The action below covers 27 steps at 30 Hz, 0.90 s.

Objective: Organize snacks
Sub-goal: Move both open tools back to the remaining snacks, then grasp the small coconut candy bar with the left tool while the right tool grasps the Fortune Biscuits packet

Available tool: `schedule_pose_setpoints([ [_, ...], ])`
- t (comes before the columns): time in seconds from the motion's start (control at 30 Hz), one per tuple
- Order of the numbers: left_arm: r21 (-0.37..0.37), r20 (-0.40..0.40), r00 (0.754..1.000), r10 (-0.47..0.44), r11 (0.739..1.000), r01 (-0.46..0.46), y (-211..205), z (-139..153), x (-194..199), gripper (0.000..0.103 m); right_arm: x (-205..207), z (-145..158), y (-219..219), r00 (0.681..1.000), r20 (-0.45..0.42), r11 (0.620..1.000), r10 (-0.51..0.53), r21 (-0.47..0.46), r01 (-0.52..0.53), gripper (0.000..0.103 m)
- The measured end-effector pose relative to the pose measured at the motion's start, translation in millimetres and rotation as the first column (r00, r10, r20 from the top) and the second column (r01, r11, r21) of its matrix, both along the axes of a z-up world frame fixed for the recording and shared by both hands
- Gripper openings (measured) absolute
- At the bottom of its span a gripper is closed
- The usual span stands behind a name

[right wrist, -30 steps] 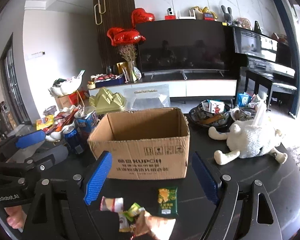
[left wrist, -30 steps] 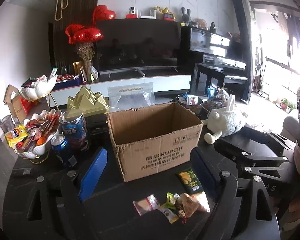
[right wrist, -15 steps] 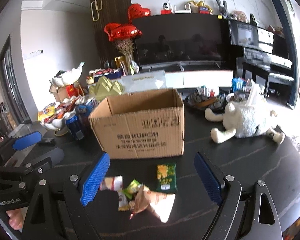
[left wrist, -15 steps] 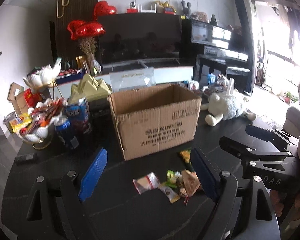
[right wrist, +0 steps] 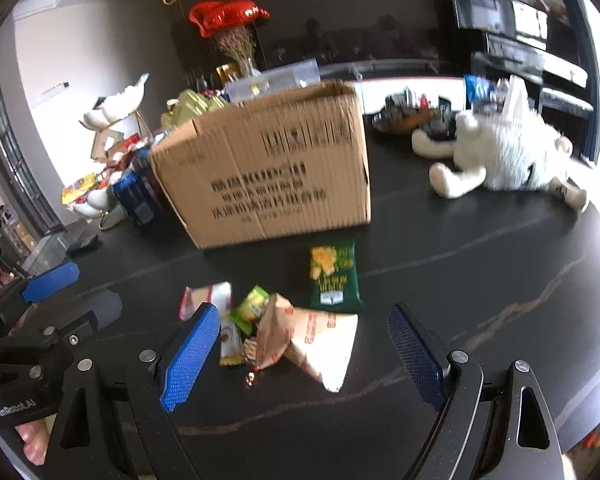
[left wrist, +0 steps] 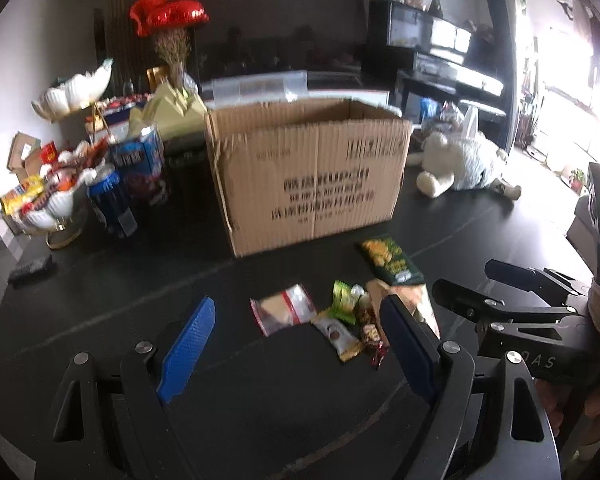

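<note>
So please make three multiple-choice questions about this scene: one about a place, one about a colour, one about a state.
1. Where does the green snack packet lie?
A. inside the cardboard box
B. on the table, in front of the cardboard box
C. on the plush toy

2. What colour are the balloons?
A. red
B. silver
C. yellow

3. How is the right hand-held gripper?
A. shut on a packet
B. open, holding nothing
C. shut, empty

Answers: B, it lies flat on the dark table; A, shiny red hearts; B, its blue pads stand wide apart.

Small snack packets (left wrist: pixel 342 312) lie scattered before the open cardboard box (left wrist: pixel 308 172).
</note>
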<state>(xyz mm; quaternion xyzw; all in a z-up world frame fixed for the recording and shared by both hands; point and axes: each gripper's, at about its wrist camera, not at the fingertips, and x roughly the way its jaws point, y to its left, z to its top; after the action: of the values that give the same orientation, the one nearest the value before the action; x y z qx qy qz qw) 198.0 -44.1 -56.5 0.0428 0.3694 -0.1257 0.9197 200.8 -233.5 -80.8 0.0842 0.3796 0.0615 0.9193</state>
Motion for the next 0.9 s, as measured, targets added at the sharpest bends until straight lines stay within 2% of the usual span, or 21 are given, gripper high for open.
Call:
schedule_pose_setpoints([
  [0.5,0.003,-0.129,0.992,0.002,1.0,-0.002,0,-50,18,0.081,22,-45,0,0.994,-0.111,0.999,0.01,0.033,-0.006,0.087],
  [0.9,-0.054,-0.203,0.979,-0.01,0.999,-0.001,0,-74,33,0.074,39,-66,3,0.989,-0.147,0.999,0.019,0.039,-0.013,0.087],
])
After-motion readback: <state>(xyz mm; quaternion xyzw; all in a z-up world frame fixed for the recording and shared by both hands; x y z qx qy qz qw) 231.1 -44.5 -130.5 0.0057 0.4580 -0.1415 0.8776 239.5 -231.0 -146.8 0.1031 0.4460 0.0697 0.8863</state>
